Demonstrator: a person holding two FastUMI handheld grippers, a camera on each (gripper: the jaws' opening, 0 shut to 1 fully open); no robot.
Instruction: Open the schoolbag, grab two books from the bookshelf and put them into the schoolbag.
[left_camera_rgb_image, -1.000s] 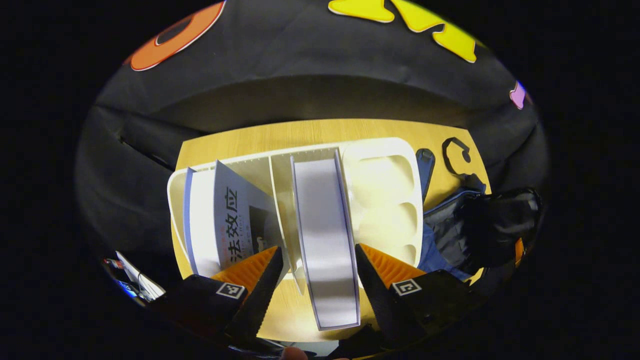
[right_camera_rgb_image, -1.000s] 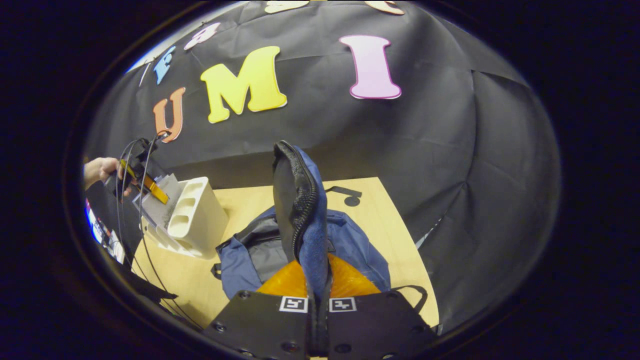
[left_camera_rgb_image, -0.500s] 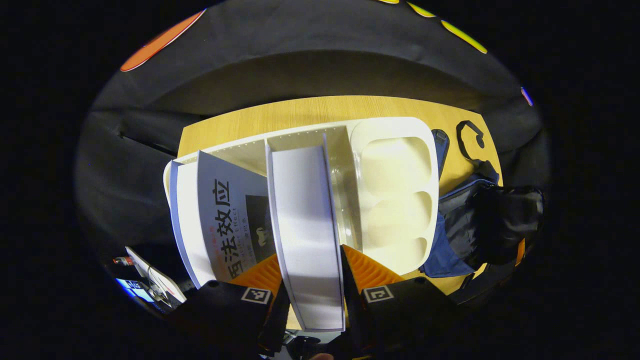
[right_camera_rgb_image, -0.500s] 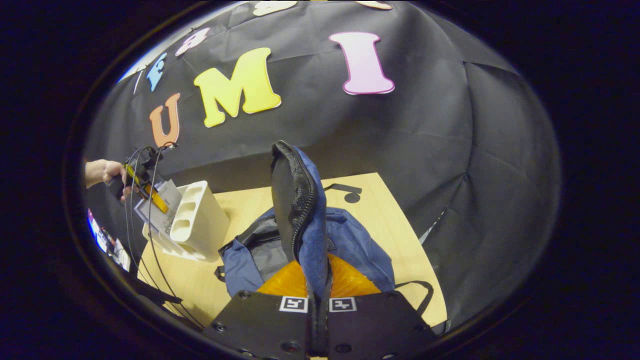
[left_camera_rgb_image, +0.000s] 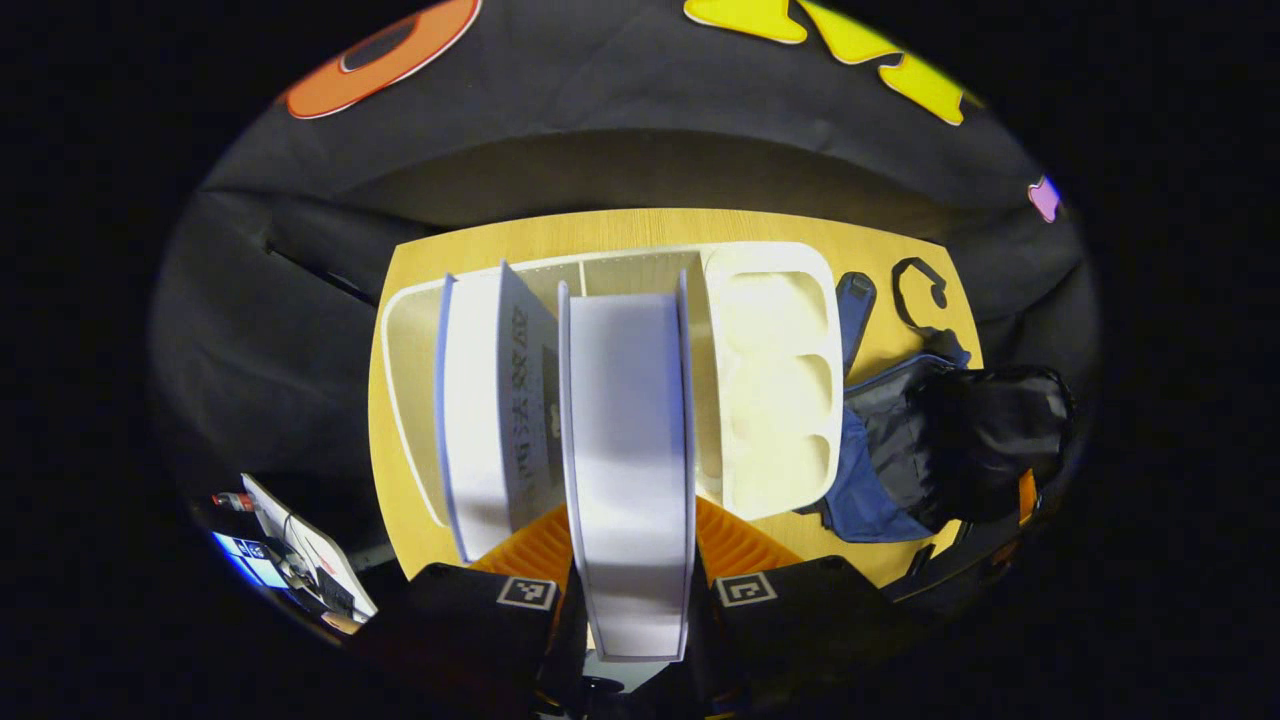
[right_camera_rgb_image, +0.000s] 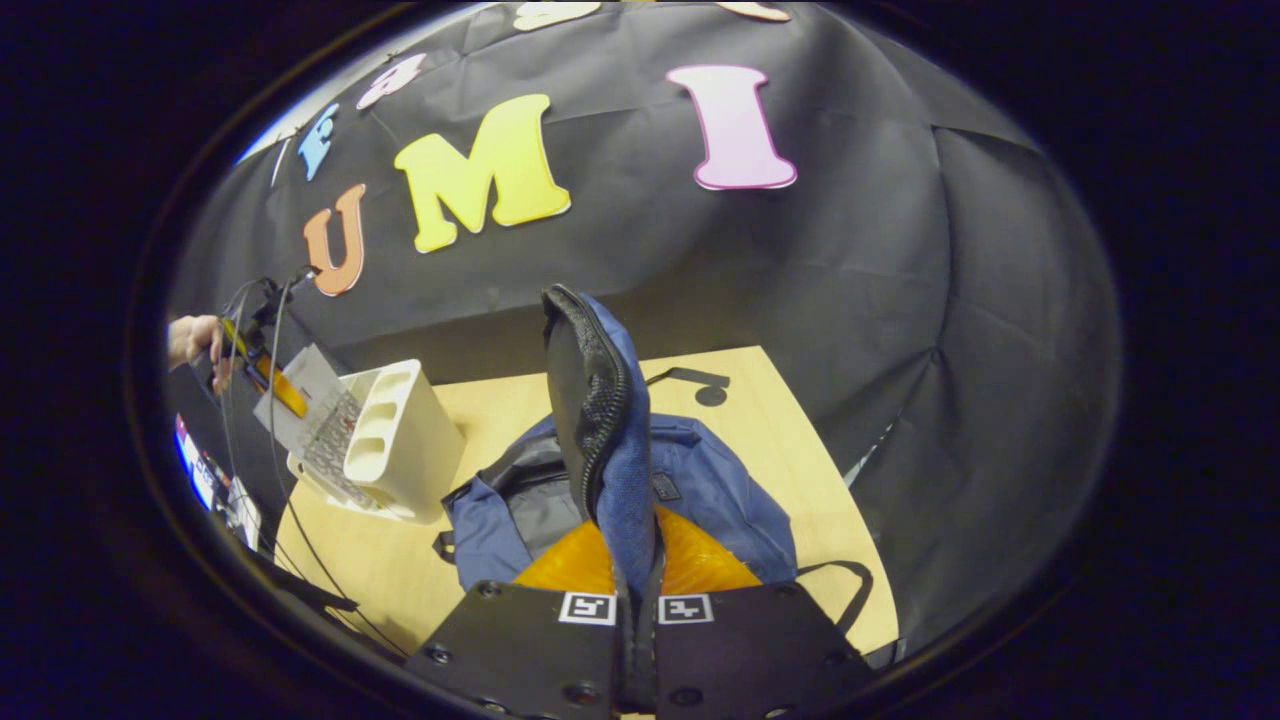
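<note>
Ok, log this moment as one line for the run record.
left gripper: shut on white book at bookshelf | right gripper: shut on schoolbag flap, held up | second book: in shelf

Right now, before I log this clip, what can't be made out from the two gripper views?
- Left gripper view: the held book hides the left gripper's fingertips and the bookshelf slot behind it.
- Left gripper view: the second book's cover is too foreshortened to make out.
- Right gripper view: the lifted flap in the right gripper hides the schoolbag's inside.
- Right gripper view: the left gripper is too small to judge its grip.
</note>
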